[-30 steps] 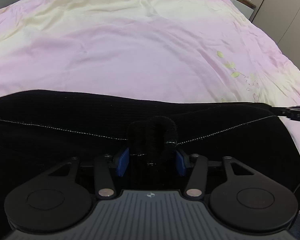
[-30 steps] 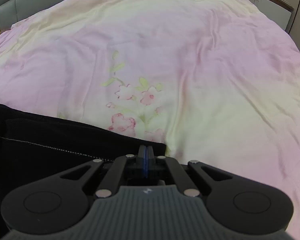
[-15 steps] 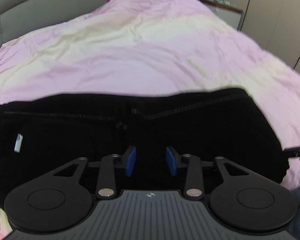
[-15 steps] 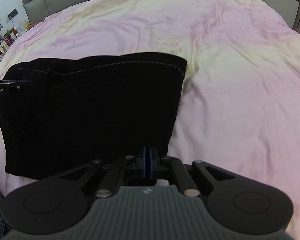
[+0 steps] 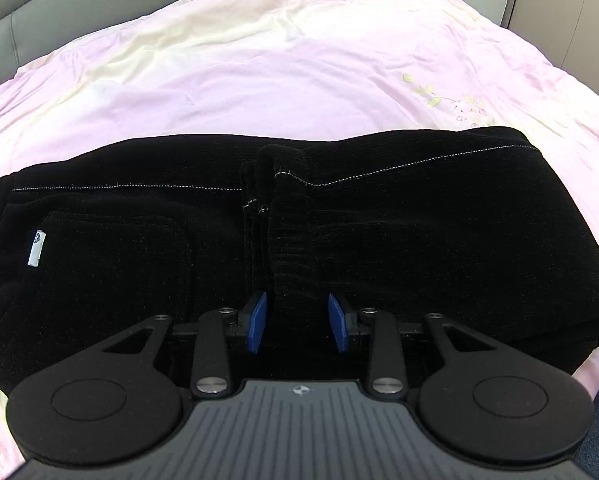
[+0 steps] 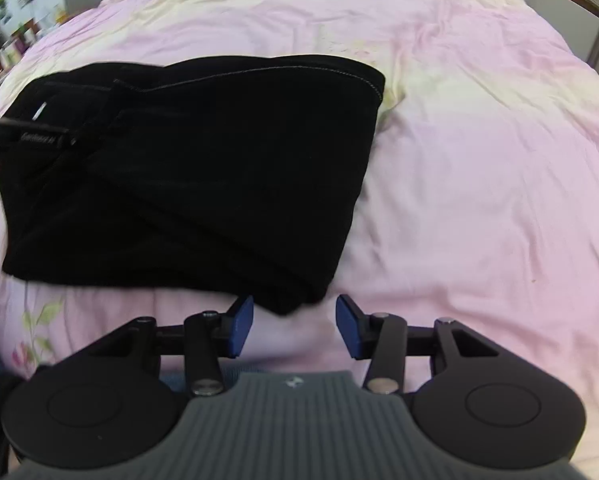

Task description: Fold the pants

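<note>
Left gripper: blue pads apart, hovering over the near edge of the folded black corduroy pants, gripping nothing. Right gripper: pads apart, just beside the pants' near right corner. Pants: folded flat on the pink floral bedspread; white label at left end.

You see black pants of matt, ribbed corduroy-like cloth with pale stitching, lying on a soft, creased pink duvet cover that has a faint sheen. Your left gripper and right gripper are matt black plastic with smooth blue pads and shiny metal screws.
</note>
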